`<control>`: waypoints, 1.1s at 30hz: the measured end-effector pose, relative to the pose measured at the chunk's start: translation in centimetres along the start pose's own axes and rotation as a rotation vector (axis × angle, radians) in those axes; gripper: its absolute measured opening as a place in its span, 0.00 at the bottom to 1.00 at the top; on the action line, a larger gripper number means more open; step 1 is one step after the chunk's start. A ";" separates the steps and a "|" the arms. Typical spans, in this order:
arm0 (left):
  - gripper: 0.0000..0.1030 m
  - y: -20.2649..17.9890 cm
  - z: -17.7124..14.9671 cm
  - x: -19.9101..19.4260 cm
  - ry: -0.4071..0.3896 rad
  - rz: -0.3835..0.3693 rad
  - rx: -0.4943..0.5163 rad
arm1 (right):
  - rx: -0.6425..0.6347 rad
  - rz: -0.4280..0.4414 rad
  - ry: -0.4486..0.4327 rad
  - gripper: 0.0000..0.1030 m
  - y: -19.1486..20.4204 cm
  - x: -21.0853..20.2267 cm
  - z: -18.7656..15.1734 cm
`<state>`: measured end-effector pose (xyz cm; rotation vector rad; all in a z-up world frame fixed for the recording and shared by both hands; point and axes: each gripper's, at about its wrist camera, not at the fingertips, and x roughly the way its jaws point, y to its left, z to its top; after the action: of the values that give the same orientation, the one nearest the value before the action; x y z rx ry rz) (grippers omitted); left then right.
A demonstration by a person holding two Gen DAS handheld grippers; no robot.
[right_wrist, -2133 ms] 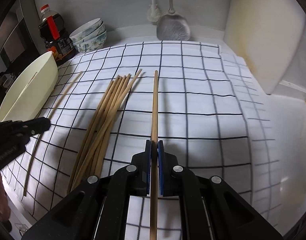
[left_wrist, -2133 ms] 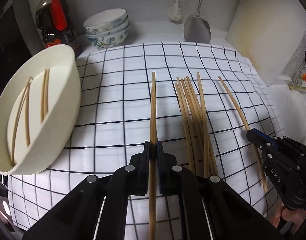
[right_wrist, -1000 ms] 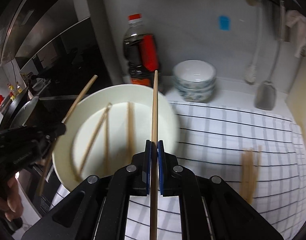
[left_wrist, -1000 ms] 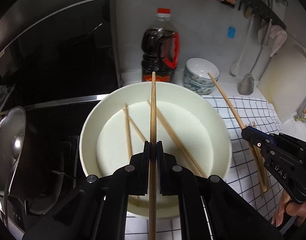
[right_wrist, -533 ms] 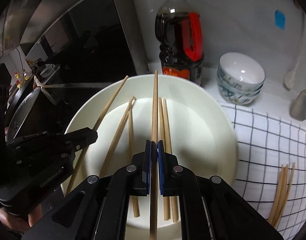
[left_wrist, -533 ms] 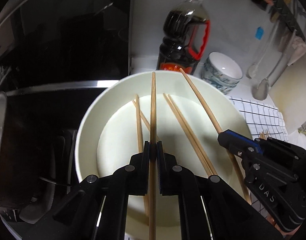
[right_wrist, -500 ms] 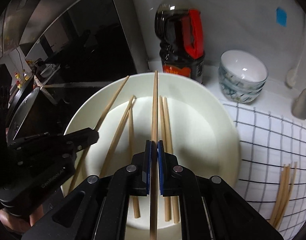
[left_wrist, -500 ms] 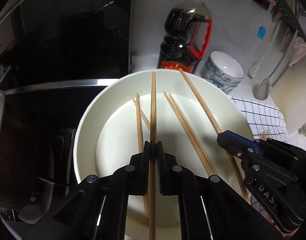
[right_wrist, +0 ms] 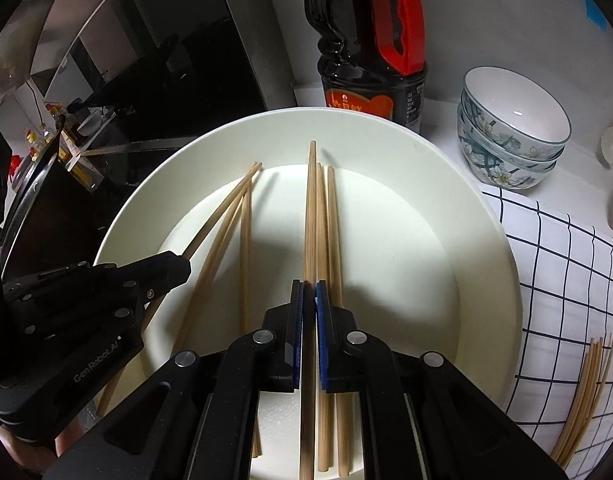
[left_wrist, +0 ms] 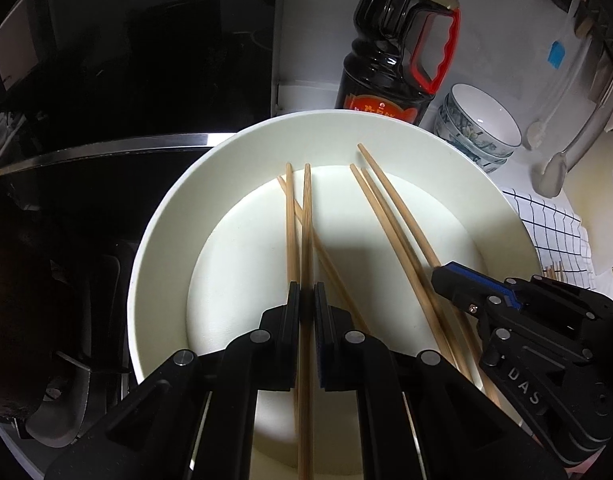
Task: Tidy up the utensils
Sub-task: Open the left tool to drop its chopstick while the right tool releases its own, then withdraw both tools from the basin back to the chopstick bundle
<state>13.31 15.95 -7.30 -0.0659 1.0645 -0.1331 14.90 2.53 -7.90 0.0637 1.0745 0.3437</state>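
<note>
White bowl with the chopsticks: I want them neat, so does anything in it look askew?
Slightly. In the white bowl, two loose chopsticks cross at their tips instead of lying parallel. Nothing looks spilled or damaged.

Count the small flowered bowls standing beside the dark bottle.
3: the bowls sit nested in one stack, top, middle and bottom, on the counter, right of the bottle and behind the checked cloth. Another nested inside could be hidden.
</note>
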 end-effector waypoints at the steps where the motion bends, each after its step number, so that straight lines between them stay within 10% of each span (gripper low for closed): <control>1: 0.08 -0.1 0.1 0.1 0.003 0.000 -0.002 | 0.000 -0.002 0.001 0.06 0.0 0.0 0.0; 6: 0.10 0.0 0.0 -0.3 -0.005 0.027 -0.011 | 0.000 -0.017 -0.009 0.08 0.0 -0.6 -0.1; 11: 0.63 0.3 -0.2 -2.1 -0.064 0.074 -0.020 | 0.008 -0.042 -0.038 0.14 -0.5 -2.1 -0.3; 33: 0.82 1.4 -2.3 -6.5 -0.074 0.078 0.013 | 0.085 -0.081 -0.129 0.43 -0.3 -8.5 -3.4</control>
<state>8.33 18.30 -2.90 -0.0174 0.9909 -0.0663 8.37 -0.71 -2.41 0.1163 0.9607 0.2174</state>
